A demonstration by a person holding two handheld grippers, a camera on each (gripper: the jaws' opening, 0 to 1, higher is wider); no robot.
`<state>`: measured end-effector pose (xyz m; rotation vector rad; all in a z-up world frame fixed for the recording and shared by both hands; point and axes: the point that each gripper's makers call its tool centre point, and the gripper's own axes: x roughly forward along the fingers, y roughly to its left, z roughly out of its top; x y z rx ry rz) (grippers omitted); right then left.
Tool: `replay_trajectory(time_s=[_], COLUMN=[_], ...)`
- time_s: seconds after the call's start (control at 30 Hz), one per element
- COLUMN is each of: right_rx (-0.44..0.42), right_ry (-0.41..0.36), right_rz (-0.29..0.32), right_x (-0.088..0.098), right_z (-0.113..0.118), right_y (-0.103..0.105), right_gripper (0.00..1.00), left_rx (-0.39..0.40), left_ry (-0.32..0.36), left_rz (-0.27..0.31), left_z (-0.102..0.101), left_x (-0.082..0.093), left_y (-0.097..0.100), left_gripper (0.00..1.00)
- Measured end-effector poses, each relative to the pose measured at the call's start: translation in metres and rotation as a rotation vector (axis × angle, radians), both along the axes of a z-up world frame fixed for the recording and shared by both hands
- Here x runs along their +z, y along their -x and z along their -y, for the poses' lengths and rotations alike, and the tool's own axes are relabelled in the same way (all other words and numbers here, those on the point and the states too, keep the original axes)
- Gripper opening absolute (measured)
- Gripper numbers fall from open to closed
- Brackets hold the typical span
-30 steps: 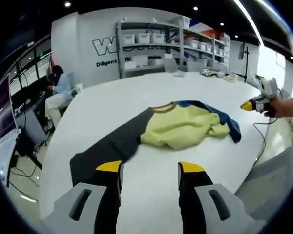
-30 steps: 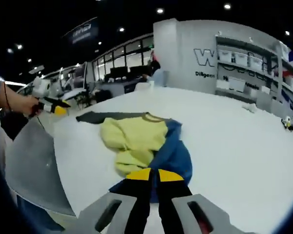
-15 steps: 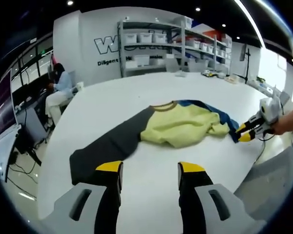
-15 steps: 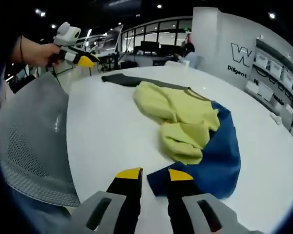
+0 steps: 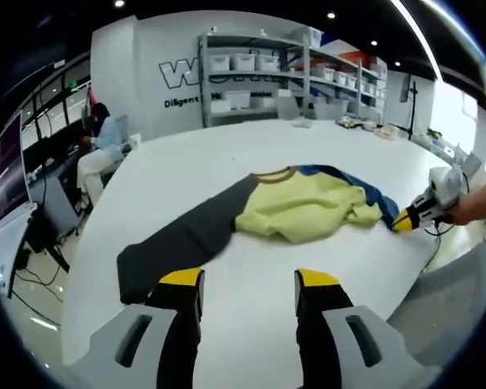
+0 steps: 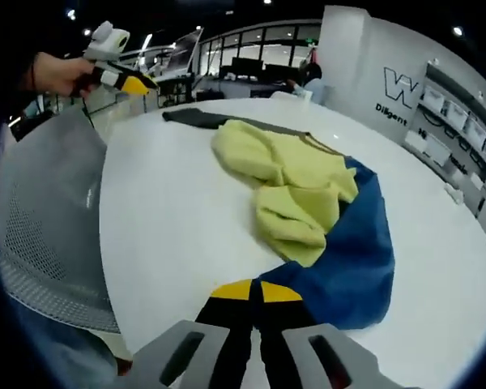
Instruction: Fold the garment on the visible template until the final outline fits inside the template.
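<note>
Right tongs (image 6: pixel 249 289) pinch the blue edge of the crumpled yellow, blue and grey shirt (image 5: pixel 304 212) to spread it on the white table (image 5: pixel 186 170), while left tongs (image 5: pixel 249 278) wait open above.

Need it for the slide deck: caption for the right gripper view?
Right gripper shut on garment's blue edge on white table.

Right gripper (image 6: pixel 249 290) jaws are covering the blue sleeve (image 6: pixel 352 251) edge; grip there possibly closed on cloth. Yellow folds are hiding the garment's (image 5: pixel 296 209) front. Shelf bins (image 5: pixel 239 62) are blurring.
</note>
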<state>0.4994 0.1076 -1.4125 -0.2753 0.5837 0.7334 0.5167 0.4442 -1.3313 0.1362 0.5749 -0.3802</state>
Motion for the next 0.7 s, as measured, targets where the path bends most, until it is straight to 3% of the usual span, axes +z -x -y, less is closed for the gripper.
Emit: replay_trajectory(time_s=[0.17, 0.37, 0.43, 0.7], right_rx=[-0.084, -0.205, -0.254, -0.410], right_ry=[-0.170, -0.305, -0.393, -0.497], right_rz=[0.080, 0.157, 0.176, 0.265], right_x=[0.068, 0.121, 0.142, 0.178], right_z=[0.023, 0.067, 0.078, 0.137], right_y=[-0.023, -0.052, -0.058, -0.085], right_gripper=[0.00, 0.00, 0.00, 0.00], left_rx=[0.001, -0.005, -0.006, -0.011], left_ry=[0.003, 0.012, 0.015, 0.009], left_rz=[-0.003, -0.002, 0.001, -0.001], left_z=[0.000, 0.006, 0.007, 0.008], left_x=[-0.001, -0.001, 0.000, 0.000], left_y=[0.000, -0.002, -0.003, -0.005], left_gripper=[0.47, 0.47, 0.47, 0.46])
